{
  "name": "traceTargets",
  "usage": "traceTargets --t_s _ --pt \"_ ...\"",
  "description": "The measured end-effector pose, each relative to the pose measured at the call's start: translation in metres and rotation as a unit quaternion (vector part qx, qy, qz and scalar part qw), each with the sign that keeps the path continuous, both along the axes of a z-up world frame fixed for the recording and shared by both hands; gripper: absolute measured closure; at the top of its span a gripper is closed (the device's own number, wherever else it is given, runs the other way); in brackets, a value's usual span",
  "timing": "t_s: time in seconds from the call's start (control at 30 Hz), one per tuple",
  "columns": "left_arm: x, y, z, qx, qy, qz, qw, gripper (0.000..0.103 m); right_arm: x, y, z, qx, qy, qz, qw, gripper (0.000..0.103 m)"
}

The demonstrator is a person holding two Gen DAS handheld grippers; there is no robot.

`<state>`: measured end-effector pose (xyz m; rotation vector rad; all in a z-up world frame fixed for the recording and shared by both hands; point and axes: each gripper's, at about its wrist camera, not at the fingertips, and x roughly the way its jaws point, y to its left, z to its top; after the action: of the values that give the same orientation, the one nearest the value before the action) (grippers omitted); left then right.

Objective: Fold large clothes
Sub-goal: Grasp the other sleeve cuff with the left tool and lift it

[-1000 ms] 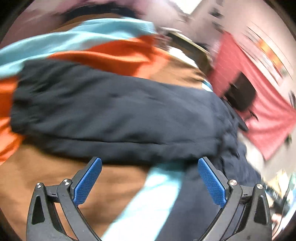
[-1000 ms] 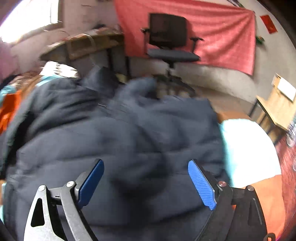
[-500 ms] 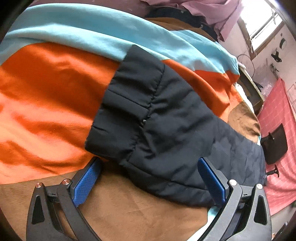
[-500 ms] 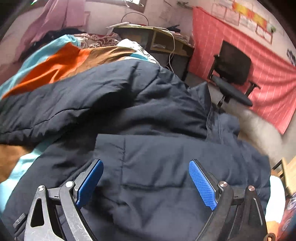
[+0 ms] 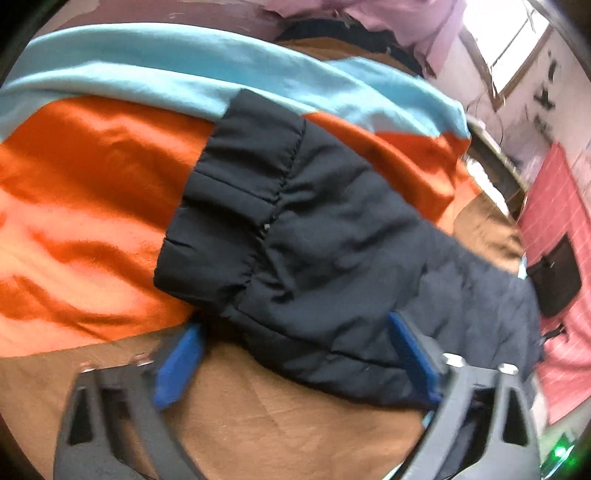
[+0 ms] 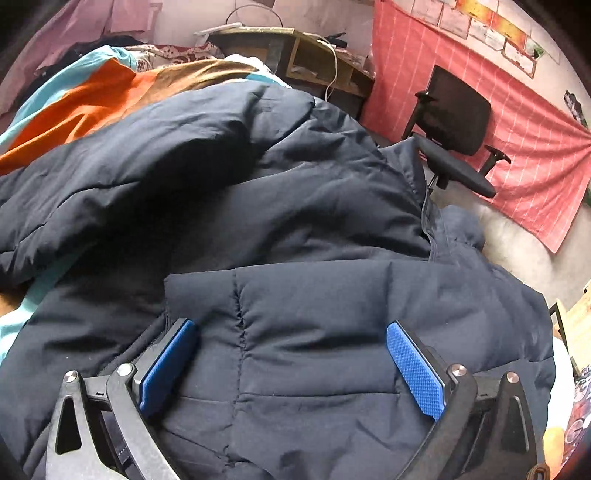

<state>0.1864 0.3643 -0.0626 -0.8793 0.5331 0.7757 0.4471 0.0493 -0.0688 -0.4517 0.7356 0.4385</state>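
A dark navy padded jacket [image 6: 295, 206] lies spread on a bed. Its sleeve [image 5: 317, 240] stretches across the orange, blue and brown bedspread [image 5: 92, 206], with the elastic cuff [image 5: 229, 206] at the upper left. My left gripper [image 5: 295, 358] is open, its blue pads on either side of the sleeve's near edge just below the cuff. My right gripper [image 6: 291, 362] is open over a folded-over sleeve end [image 6: 314, 332] lying on the jacket body, one pad at each side of it.
A black office chair [image 6: 454, 125] stands before a red cloth on the wall, beyond the bed. A wooden desk [image 6: 314, 55] with a cable stands behind the bed. Pink clothes [image 5: 399, 18] lie at the bed's far end.
The left gripper has moved forward onto the sleeve just below the cuff. The right gripper has moved closer over the folded sleeve end on the jacket body. Both stay open.
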Motion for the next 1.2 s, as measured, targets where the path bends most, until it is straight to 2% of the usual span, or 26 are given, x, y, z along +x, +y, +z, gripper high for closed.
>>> traceTargets --t_s 0.03,0.07,0.13,0.2,0.33,0.4,0.5,0.57,0.63,0.73,0.83,0.93,1.03,1.1,1.2 --pt "-0.002 0.000 0.000 -0.004 -0.003 0.005 1.0000 0.055 -0.001 0.000 0.000 0.000 -0.002 0.000 1.000 0.000" --pt "-0.002 0.001 0.000 -0.007 -0.001 0.009 0.9999 0.059 -0.001 0.001 -0.001 0.000 -0.004 -0.001 1.000 0.000" --pt "-0.006 0.001 0.002 -0.011 -0.014 0.013 0.9998 0.078 -0.002 0.001 -0.001 0.002 -0.006 0.000 1.000 0.000" --pt "-0.005 -0.003 0.010 0.000 -0.017 0.013 0.9998 0.086 -0.002 0.003 -0.001 0.003 -0.006 -0.001 1.000 0.000" --pt "-0.001 -0.022 0.036 0.049 -0.024 -0.009 0.9985 0.090 -0.001 0.002 0.000 0.005 -0.004 0.000 1.000 0.000" --pt "0.007 -0.028 0.051 0.069 -0.036 -0.025 0.9967 0.090 -0.003 -0.002 0.005 0.022 0.000 0.003 1.000 0.000" --pt "0.013 -0.051 0.079 0.124 -0.066 -0.073 0.9875 0.091 -0.015 -0.022 0.029 0.101 -0.012 -0.007 0.995 0.000" --pt "0.017 -0.074 0.101 0.168 -0.089 -0.110 0.9756 0.091 -0.026 -0.039 0.046 0.164 -0.009 -0.007 0.986 0.000" --pt "0.020 -0.095 0.120 0.199 -0.115 -0.146 0.9623 0.091 -0.029 -0.050 0.056 0.192 0.000 -0.015 0.981 0.000" --pt "0.035 -0.130 0.147 0.238 -0.151 -0.216 0.9349 0.091 -0.031 -0.067 0.068 0.212 0.007 -0.023 0.977 0.000" --pt "0.055 -0.165 0.164 0.235 -0.184 -0.316 0.9007 0.091 -0.029 -0.090 0.081 0.231 0.007 -0.035 0.972 0.000" --pt "0.076 -0.206 0.168 0.222 -0.201 -0.399 0.8669 0.091 -0.022 -0.124 0.093 0.272 0.025 -0.052 0.961 0.000" --pt "0.094 -0.248 0.163 0.224 -0.196 -0.450 0.8419 0.091 -0.012 -0.164 0.102 0.313 0.041 -0.077 0.946 0.000" --pt "0.105 -0.273 0.155 0.219 -0.185 -0.479 0.8299 0.091 -0.008 -0.191 0.108 0.340 0.048 -0.089 0.935 0.000" --pt "0.128 -0.305 0.138 0.209 -0.161 -0.514 0.8163 0.091 -0.005 -0.229 0.119 0.374 0.050 -0.101 0.921 0.000"
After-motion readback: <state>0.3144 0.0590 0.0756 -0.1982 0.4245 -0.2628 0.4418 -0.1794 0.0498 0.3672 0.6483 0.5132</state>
